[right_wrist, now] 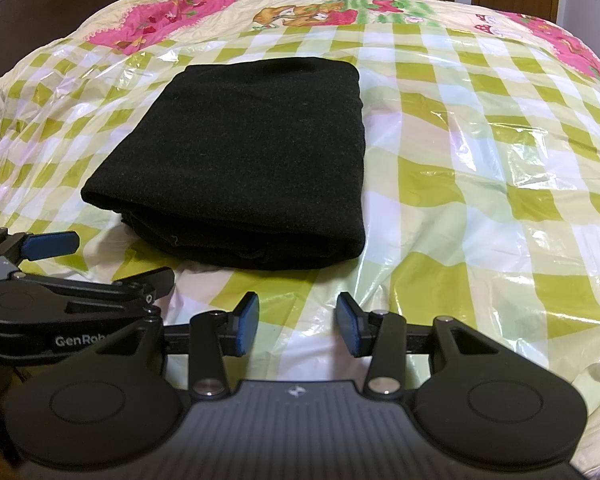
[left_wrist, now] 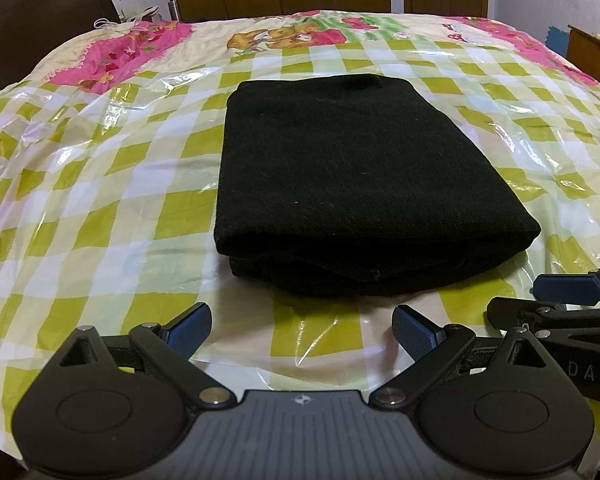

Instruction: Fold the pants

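Pants (left_wrist: 332, 184): black, folded into a thick, neat rectangle, lying mid-bed (left_wrist: 100, 184), likely finished.
Left claw (left_wrist: 302, 330): jaws apart, empty, just short of the stack.
Right claw (right_wrist: 298, 322): jaws apart, empty, beside it.

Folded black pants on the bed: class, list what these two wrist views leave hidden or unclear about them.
- Underside of the folded black pants: hidden in both views by the stacked layers on the checked plastic sheet.
- Waistband and leg ends: the dark fabric shows no detail in either view.
- Number of layers: the near edge is in shadow.
- Right gripper: cut off by the right edge of the left wrist view.
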